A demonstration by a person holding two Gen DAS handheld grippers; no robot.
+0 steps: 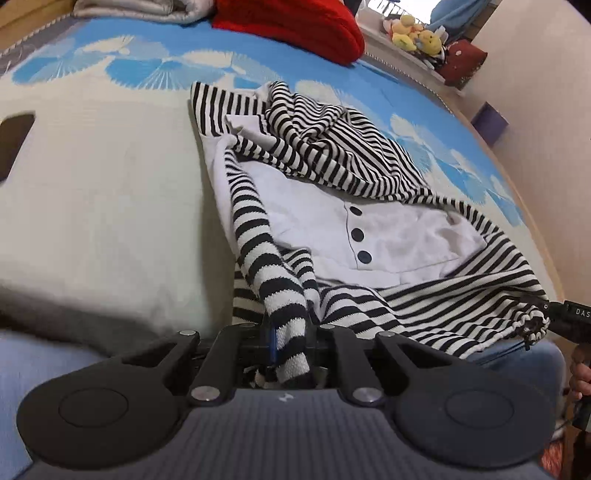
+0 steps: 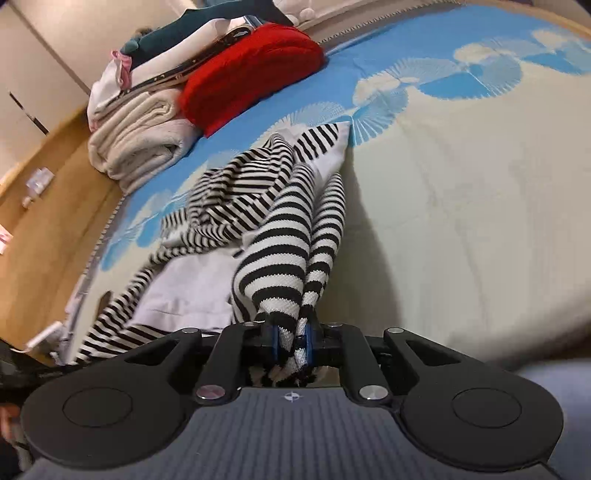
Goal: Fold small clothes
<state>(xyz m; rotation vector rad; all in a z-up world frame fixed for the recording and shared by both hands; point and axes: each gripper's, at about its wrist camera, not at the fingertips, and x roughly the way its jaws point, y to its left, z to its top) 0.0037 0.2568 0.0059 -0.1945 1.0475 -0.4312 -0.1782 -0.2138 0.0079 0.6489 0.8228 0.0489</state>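
A small black-and-white striped garment [image 1: 369, 166] with a white front panel and three dark buttons [image 1: 357, 233] lies crumpled on the bed. My left gripper [image 1: 290, 343] is shut on a striped fold of it, which rises taut from the bed to the pads. At the right edge of the left wrist view, my right gripper [image 1: 550, 319] pinches the bunched hem corner. In the right wrist view the same garment [image 2: 236, 206] stretches away, and my right gripper [image 2: 291, 343] is shut on two striped folds of it. A hand [image 1: 580, 373] shows below that gripper.
The bed cover [image 1: 110, 192] is cream with blue fan prints. A red folded cloth [image 2: 251, 66], a cream folded blanket [image 2: 136, 147] and a stack of clothes [image 2: 166, 48] sit at the bed's far end. Plush toys [image 1: 413, 35] line a ledge. Wooden floor [image 2: 48, 206] borders the bed.
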